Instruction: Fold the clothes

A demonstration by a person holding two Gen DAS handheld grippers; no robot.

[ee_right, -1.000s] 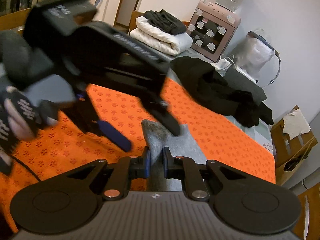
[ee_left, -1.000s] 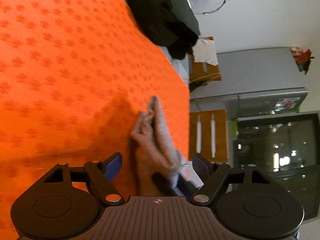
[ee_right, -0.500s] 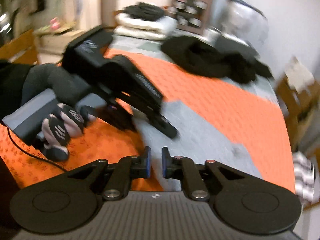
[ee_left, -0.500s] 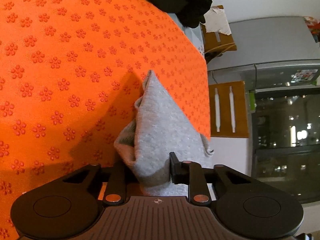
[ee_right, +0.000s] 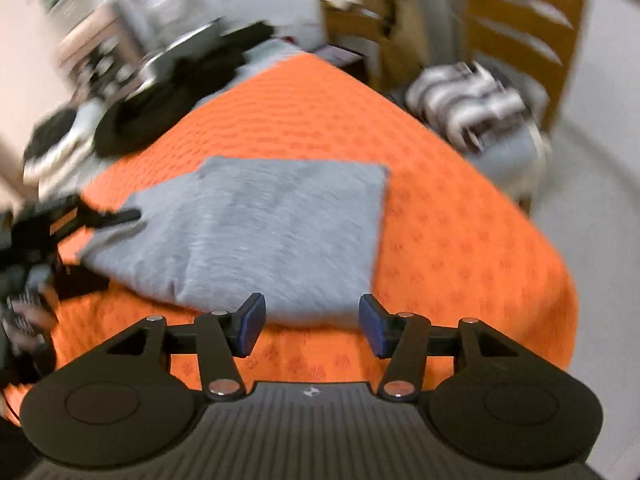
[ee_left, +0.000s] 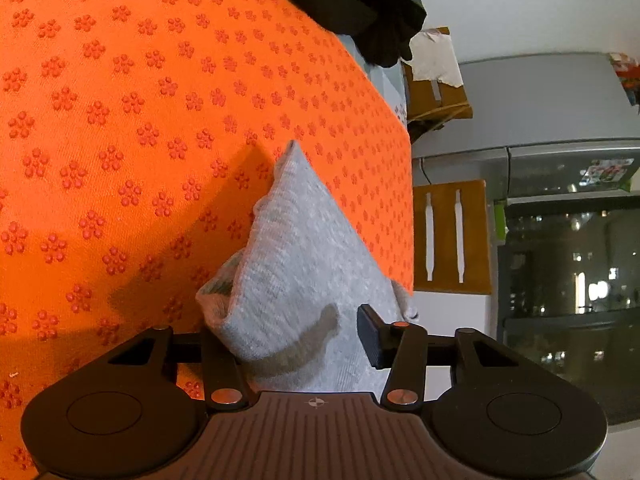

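Note:
A grey knit garment (ee_right: pixel 260 224) lies folded into a flat rectangle on the orange flower-print mat (ee_right: pixel 440 240). My right gripper (ee_right: pixel 312 324) is open just above the garment's near edge, with nothing between its pads. In the left wrist view a corner of the grey garment (ee_left: pixel 296 248) bunches up between the fingers of my left gripper (ee_left: pixel 294 340). Its jaws stand wide apart, and the cloth hides the left pad. The right wrist view is blurred; it shows the left gripper (ee_right: pixel 100 216) at the garment's left corner.
A heap of black clothes (ee_left: pixel 352 4) lies at the far end of the mat (ee_left: pixel 120 120), also visible as black clothes (ee_right: pixel 168 100). A cardboard box (ee_left: pixel 436 80) and a striped bundle (ee_right: pixel 468 96) sit beyond the mat's edge. A gloved hand (ee_right: pixel 24 308) holds the left gripper.
My left gripper, shut on the garment half a second ago, has spread its jaws. My right gripper has gone from shut to open and pulled back; the garment now lies flat.

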